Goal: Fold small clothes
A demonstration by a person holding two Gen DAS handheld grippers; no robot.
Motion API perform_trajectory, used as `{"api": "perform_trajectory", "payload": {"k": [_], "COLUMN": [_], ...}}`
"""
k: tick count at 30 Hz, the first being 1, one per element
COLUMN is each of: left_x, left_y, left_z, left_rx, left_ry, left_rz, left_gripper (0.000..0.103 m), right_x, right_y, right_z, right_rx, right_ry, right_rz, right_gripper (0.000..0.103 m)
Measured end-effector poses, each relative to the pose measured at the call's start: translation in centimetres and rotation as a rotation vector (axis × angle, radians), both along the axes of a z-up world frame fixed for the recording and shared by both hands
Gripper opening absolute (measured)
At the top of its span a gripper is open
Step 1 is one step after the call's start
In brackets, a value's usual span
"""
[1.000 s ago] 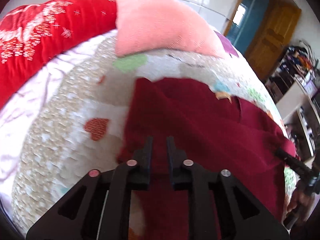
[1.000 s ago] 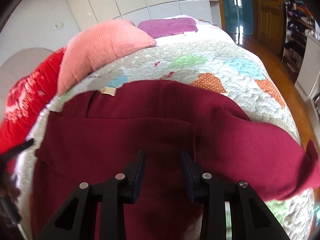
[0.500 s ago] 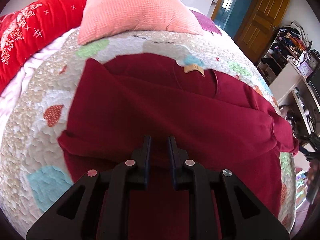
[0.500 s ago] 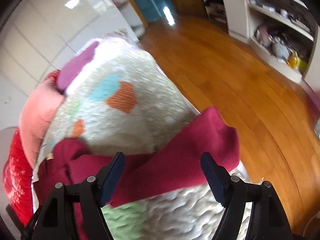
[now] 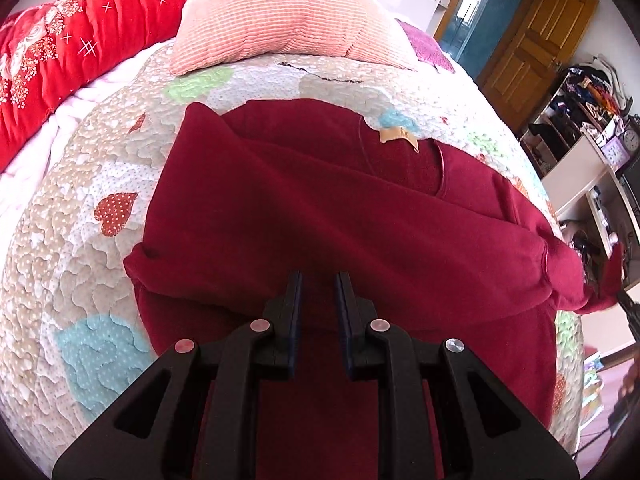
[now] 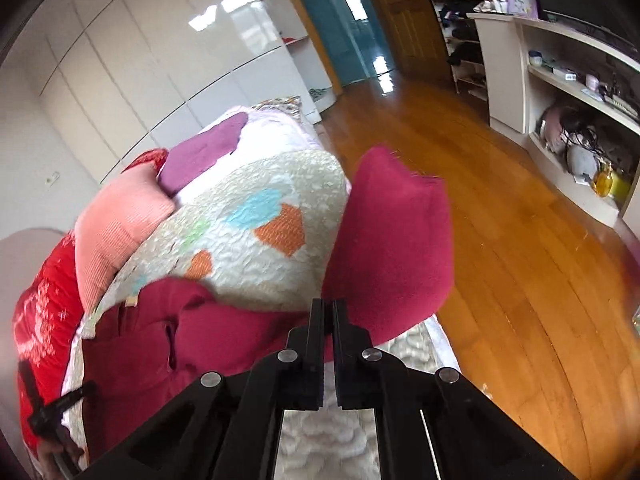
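While the dark red sweater (image 5: 320,208) lies front-up on the quilted bed (image 5: 80,264), I judge the fold as roughly a third done: one sleeve (image 5: 224,184) is already laid across the chest, from the shoulder near the pink pillow (image 5: 280,16) toward the opposite side. The other sleeve (image 6: 392,256) is in hand now. My right claw (image 6: 329,312) is pinched shut on it near the cuff, lifting the cloth off the bed edge above the wooden floor (image 6: 520,280). My left claw (image 5: 318,280) hovers over the lower body of the sweater, its jaws parted by a narrow gap with nothing between them.

Left to do, as I read it: bring the held sleeve over the chest, then fold the body up from the hem.

Not resolved:
- The hem is hidden under the left claw's frame, so I cannot tell if it lies flat.
- Whether the right claw holds one layer or two is blocked by its own fingers.
- The held sleeve is motion-blurred.
- The neck label (image 5: 399,138) is too small to read.
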State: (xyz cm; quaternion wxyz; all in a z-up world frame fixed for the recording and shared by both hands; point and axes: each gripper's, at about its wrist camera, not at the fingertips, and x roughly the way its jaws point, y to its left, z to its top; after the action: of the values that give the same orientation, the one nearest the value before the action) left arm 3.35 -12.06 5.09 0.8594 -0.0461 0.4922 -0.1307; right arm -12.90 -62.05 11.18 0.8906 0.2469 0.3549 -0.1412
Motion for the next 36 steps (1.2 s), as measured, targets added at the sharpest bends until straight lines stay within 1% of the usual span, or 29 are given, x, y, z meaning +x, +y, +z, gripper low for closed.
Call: {"api": "perform_trajectory", "payload": {"k": [1,4,5,7,8,10,11,12,13,14,15,16,17,18,19,20,21,23,25,26,27,28,29,30,31,33,34,35,36], "left_x": [-0.1,-0.4,-0.4,-0.4,-0.4,-0.5,-0.6,-0.6,-0.6,-0.6,-0.6,-0.7,-0.8,-0.9,-1.0,-1.0,-1.1,-1.1,-0.9,-0.9,-0.8,-0.7,-0.7,-0.7,-0.6,-0.5,-0.5,-0.5,-0.5], "left_y": [0.0,-0.1,-0.1,-0.2,-0.2,-0.3,-0.4,-0.5,-0.7,-0.8,-1.0,-1.1,-1.2,-1.4,-1.4,-1.5,-1.5,-1.3,-0.9,-0.7,-0.6,-0.5,-0.5,-0.6,-0.7,-0.8,-0.7,-0.5,-0.2], "left_z": [0.0,-0.1,-0.2,-0.2,-0.2,0.0,0.1,0.1,0.1,0.1,0.1,0.1,0.1,0.1,0.1,0.1,0.0,-0.1,-0.2,-0.2,-0.2,-0.3,-0.3,-0.3,-0.3,-0.2,-0.1,0.1,0.3], "left_rx": [0.000,0.008,0.008,0.010,0.012,0.012,0.011,0.011,0.011,0.010,0.007,0.005,0.004,0.006,0.010,0.017,0.025,0.031,0.021,0.015,0.012,0.012,0.015,0.020,0.026,0.028,0.022,0.011,-0.003], "left_ry": [-0.001,-0.002,0.000,0.004,0.003,-0.002,-0.004,-0.003,-0.002,0.000,0.001,0.002,0.003,0.004,0.005,0.006,0.008,0.013,0.020,0.025,0.028,0.029,0.029,0.030,0.031,0.030,0.030,0.030,0.027], "left_rz": [-0.005,-0.011,-0.010,-0.009,-0.011,-0.015,-0.016,-0.016,-0.016,-0.016,-0.017,-0.019,-0.022,-0.028,-0.034,-0.040,-0.045,-0.041,-0.028,-0.019,-0.013,-0.010,-0.008,-0.009,-0.011,-0.015,-0.015,-0.013,-0.008], "left_gripper": [0.015,0.015,0.015,0.015,0.015,0.015,0.015,0.015,0.015,0.015,0.015,0.015,0.015,0.015,0.015,0.015,0.015,0.015,0.015,0.015,0.015,0.015,0.015,0.015,0.015,0.015,0.015,0.015,0.015], "right_x": [-1.0,-4.1,-5.1,-7.0,-8.1,-9.9,-10.4,-10.7,-10.9,-10.6,-10.0,-9.2,-8.1,-6.8,-5.5,-4.4,-2.8,-0.6,1.0,1.5,1.7,1.7,1.8,1.5,1.4,0.2,-0.4,-0.8,-1.0], "right_y": [0.5,1.9,2.4,2.5,2.2,1.0,0.4,-0.2,-0.4,-0.9,-1.2,-1.6,-2.1,-2.3,-2.5,-2.5,-2.4,-2.4,-2.4,-2.7,-3.1,-3.3,-3.1,-2.7,-2.4,-2.2,-2.1,-1.8,-1.2], "right_z": [-0.2,-2.6,-4.1,-6.2,-6.8,-6.5,-5.9,-5.0,-4.4,-3.8,-3.6,-3.5,-3.6,-3.5,-3.4,-3.4,-3.6,-4.2,-5.5,-6.3,-7.0,-7.6,-8.0,-7.8,-7.6,-5.7,-3.8,-2.3,-0.5], "right_rx": [0.002,0.027,0.042,0.092,0.122,0.200,0.227,0.256,0.277,0.319,0.350,0.377,0.383,0.348,0.292,0.245,0.186,0.094,0.036,0.043,0.065,0.075,0.058,0.010,-0.025,-0.112,-0.175,-0.221,-0.291], "right_ry": [0.014,0.118,0.180,0.253,0.250,0.190,0.151,0.092,0.053,-0.001,-0.028,-0.042,-0.045,-0.035,-0.020,-0.011,0.008,0.073,0.121,0.130,0.133,0.134,0.135,0.126,0.121,0.086,0.048,0.018,-0.010], "right_rz": [0.017,0.067,0.087,0.098,0.080,0.040,0.022,0.003,-0.001,0.005,0.004,-0.009,-0.026,-0.023,0.002,0.052,0.142,0.259,0.363,0.394,0.410,0.420,0.429,0.426,0.420,0.390,0.352,0.332,0.319], "right_gripper": [0.003,0.003,0.003,0.003,0.003,0.003,0.004,0.005,0.010,0.028,0.043,0.069,0.073,0.073,0.073,0.073,0.073,0.073,0.073,0.071,0.065,0.045,0.027,0.017,0.010,0.009,0.009,0.009,0.009]}}
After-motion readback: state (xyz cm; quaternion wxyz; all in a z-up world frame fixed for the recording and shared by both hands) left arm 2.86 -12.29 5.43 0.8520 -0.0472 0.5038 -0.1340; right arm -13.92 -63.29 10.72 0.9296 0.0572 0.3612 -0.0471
